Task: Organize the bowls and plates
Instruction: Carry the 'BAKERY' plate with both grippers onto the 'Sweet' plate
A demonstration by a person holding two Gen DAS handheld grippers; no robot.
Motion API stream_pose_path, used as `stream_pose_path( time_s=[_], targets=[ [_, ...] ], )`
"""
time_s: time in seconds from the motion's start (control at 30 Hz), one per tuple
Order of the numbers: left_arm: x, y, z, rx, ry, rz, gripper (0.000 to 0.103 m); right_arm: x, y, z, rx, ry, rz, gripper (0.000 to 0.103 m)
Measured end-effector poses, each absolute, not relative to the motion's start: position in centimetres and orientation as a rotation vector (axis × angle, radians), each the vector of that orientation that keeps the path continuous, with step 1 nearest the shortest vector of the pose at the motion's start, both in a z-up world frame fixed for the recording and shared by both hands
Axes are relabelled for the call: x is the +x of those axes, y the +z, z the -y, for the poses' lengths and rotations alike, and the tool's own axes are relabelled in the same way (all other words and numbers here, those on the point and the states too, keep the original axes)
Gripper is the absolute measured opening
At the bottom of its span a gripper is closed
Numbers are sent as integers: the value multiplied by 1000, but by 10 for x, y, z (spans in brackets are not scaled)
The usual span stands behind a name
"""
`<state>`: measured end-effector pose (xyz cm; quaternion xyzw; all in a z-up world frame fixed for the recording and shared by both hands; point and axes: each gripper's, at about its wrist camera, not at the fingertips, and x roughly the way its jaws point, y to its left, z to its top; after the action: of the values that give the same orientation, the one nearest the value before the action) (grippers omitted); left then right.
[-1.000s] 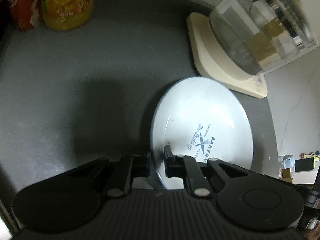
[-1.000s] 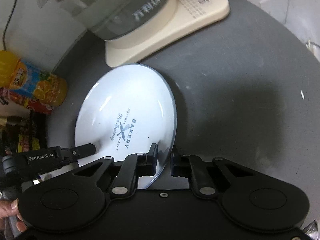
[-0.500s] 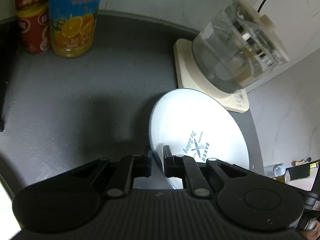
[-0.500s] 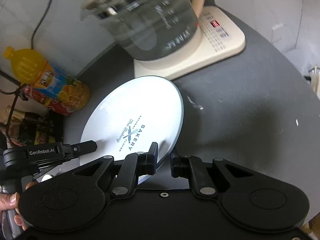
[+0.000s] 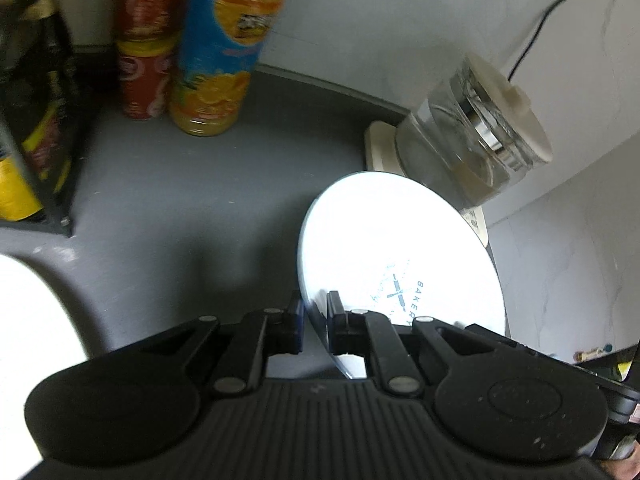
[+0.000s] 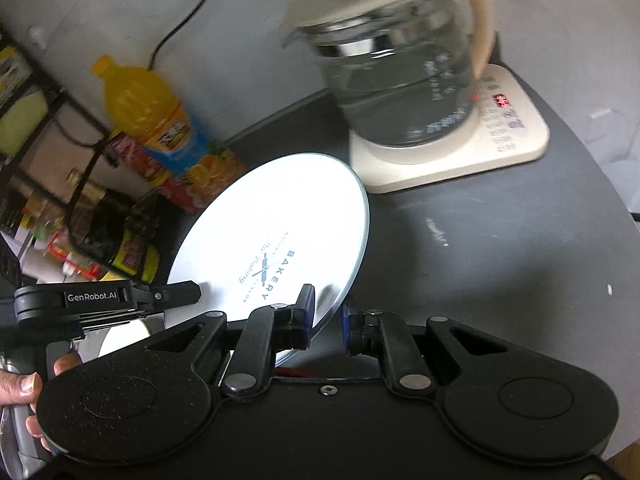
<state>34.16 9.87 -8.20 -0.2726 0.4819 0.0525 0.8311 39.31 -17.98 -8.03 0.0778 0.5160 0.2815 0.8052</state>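
Note:
A white plate with a blue "BAKERY" print is held tilted above the dark grey counter. My left gripper is shut on its near left rim. My right gripper is shut on its right rim, and the plate fills the middle of the right wrist view. The left gripper shows at the left of the right wrist view, clamping the plate's other edge. Another white dish lies at the far left of the left wrist view.
A glass kettle stands on a cream base behind the plate. An orange juice bottle and a red can stand by the back wall. A black wire rack with packets is at the left.
Both grippers have lifted the plate and tilted it more upright. The views have risen, so the bottle, rack and kettle top now show. The white dish at the left has come into view.

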Motion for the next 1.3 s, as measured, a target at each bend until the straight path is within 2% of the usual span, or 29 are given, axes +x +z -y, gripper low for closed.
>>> stream_pose_path(
  time_s=[0.63,1.3],
  targets=[
    [240,-66,-155,-691,387,-929,9,357,-71,99,13,892,-1131,14],
    [131,-91,-208,-877,630,-874,9,302,-86,8,-194,1106,-1203,14]
  ],
)
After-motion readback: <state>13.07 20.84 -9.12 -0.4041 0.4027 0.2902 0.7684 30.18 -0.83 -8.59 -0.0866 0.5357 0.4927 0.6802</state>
